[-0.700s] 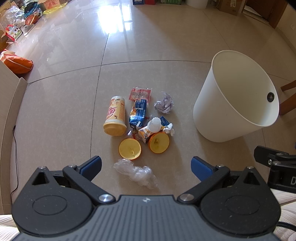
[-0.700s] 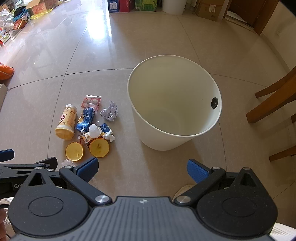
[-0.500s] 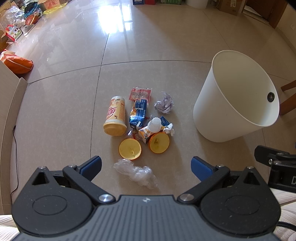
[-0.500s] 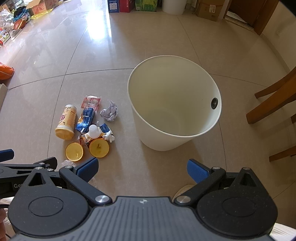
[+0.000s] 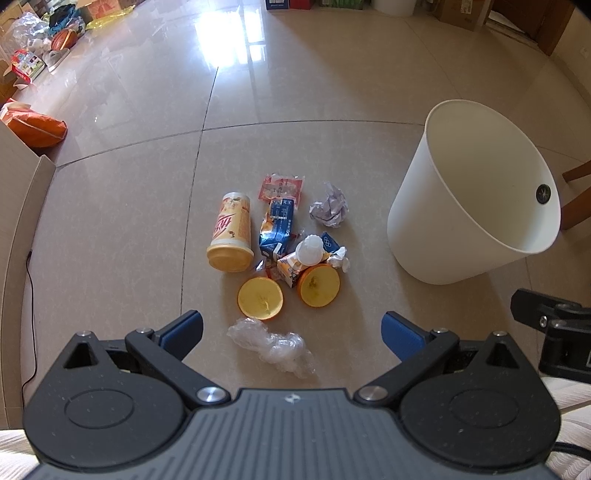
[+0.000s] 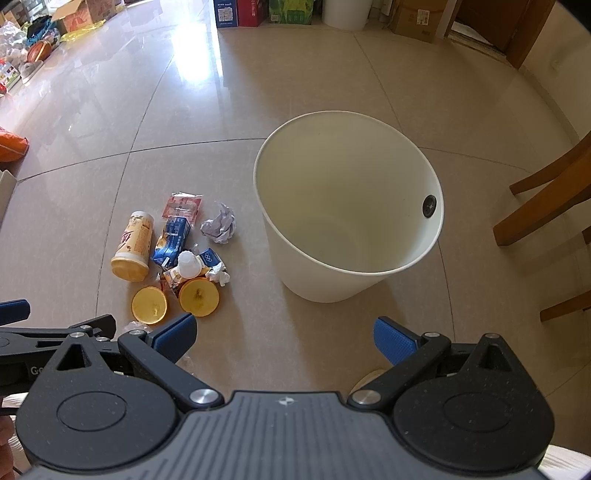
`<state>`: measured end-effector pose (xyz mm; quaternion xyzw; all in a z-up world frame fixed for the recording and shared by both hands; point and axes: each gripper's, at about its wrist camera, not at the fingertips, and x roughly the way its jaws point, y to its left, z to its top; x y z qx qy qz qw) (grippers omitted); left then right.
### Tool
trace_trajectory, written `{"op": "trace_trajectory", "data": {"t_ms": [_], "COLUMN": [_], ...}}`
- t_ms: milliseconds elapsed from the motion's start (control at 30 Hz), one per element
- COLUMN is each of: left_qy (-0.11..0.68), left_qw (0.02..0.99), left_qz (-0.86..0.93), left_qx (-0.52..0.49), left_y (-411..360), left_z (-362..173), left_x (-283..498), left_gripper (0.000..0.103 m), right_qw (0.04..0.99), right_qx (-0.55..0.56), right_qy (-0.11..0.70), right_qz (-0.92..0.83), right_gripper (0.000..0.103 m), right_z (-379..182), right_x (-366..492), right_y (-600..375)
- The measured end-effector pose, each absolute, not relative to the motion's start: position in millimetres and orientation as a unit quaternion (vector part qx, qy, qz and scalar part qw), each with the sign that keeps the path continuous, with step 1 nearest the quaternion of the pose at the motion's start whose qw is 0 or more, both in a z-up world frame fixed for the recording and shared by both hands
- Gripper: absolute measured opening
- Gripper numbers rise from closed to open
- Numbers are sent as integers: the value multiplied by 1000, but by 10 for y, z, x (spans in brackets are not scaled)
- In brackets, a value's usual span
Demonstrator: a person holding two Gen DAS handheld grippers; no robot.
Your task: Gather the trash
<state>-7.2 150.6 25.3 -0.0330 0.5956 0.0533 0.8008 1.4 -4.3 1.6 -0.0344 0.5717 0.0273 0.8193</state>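
Note:
A pile of trash lies on the tiled floor: a yellow snack can [image 5: 231,232] on its side, a blue carton [image 5: 277,225], a red wrapper [image 5: 281,186], a crumpled paper ball [image 5: 329,208], a small white-capped bottle [image 5: 308,251], two orange lids [image 5: 260,298] [image 5: 319,286] and a clear plastic bag [image 5: 271,345]. A white bin [image 6: 347,206] stands upright and empty to the right of the pile. My left gripper [image 5: 291,332] hovers open above the plastic bag. Over bare floor in front of the bin, my right gripper [image 6: 284,338] is open too.
Wooden chair legs [image 6: 546,199] stand right of the bin. An orange bag [image 5: 35,125] and a beige board edge [image 5: 14,206] lie at the left. Boxes and clutter [image 6: 258,11] line the far wall. Wide tiled floor stretches beyond the pile.

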Motion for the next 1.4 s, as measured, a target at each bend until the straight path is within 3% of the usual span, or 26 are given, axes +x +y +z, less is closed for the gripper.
{"op": "trace_trajectory", "data": {"t_ms": [467, 900, 1167, 1400], "left_qy": [597, 570, 584, 558], "left_qw": [799, 819, 810, 829], "left_qz": [62, 54, 49, 40], "left_qx": [-26, -24, -27, -19], "left_y": [1512, 1599, 1674, 1631], "left_z": [87, -202, -425, -361], "left_x": [11, 185, 258, 294], "left_gripper": [102, 102, 102, 102], "right_qw": [822, 827, 821, 828], "right_qx": [-24, -38, -5, 37], "right_qy": [567, 560, 570, 560], "right_qz": [33, 37, 34, 15], "right_gripper": [103, 103, 103, 103], "right_z": [-20, -401, -626, -497], "right_x": [23, 179, 365, 507], "right_y": [-97, -62, -97, -309]}}
